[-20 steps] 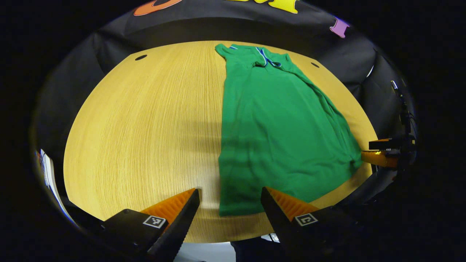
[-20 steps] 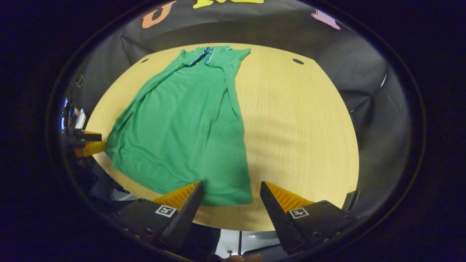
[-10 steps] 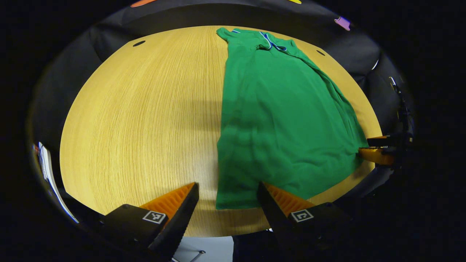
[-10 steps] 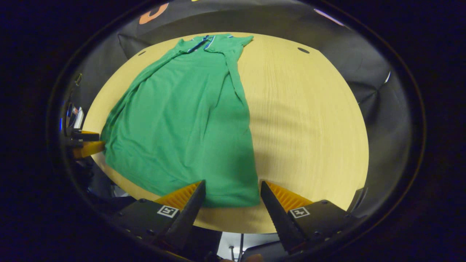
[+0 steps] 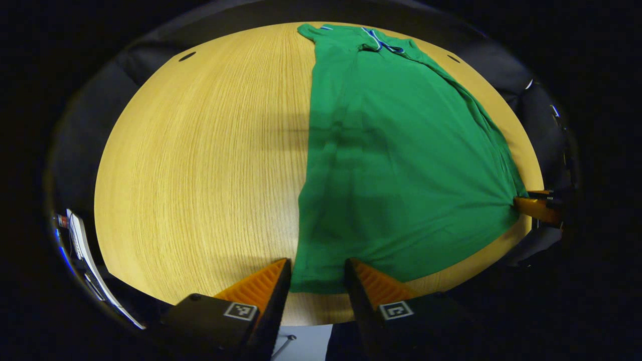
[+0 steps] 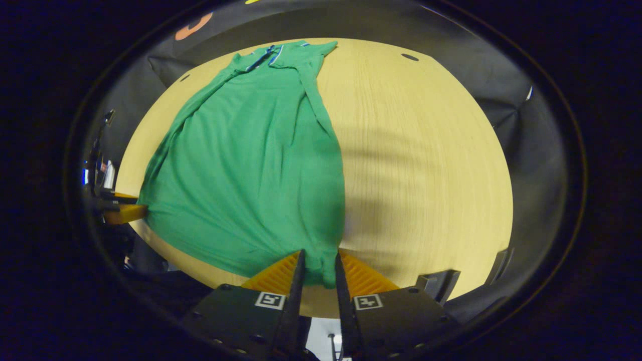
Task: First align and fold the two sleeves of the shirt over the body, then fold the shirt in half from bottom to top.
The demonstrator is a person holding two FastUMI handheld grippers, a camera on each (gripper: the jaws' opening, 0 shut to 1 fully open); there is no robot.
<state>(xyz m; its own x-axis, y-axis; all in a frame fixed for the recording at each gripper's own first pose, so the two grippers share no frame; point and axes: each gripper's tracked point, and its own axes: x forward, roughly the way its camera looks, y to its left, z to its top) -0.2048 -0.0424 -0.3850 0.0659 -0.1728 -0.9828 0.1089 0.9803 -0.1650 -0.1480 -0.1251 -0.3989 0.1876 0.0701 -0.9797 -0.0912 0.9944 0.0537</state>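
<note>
Both grippers are reaching low over the wooden table (image 5: 200, 150) at the hem of the green polo shirt (image 5: 401, 150), which is lying flat with its collar far. Right gripper (image 6: 318, 268) is pinching the hem's corner, fabric bunching between nearly closed fingers. Left gripper (image 5: 314, 273) is bracketing the opposite corner, fingers parted, apparently not clamping yet.

Recording booth: black cloth wall (image 5: 90, 120), wooden table (image 5: 200, 150).
</note>
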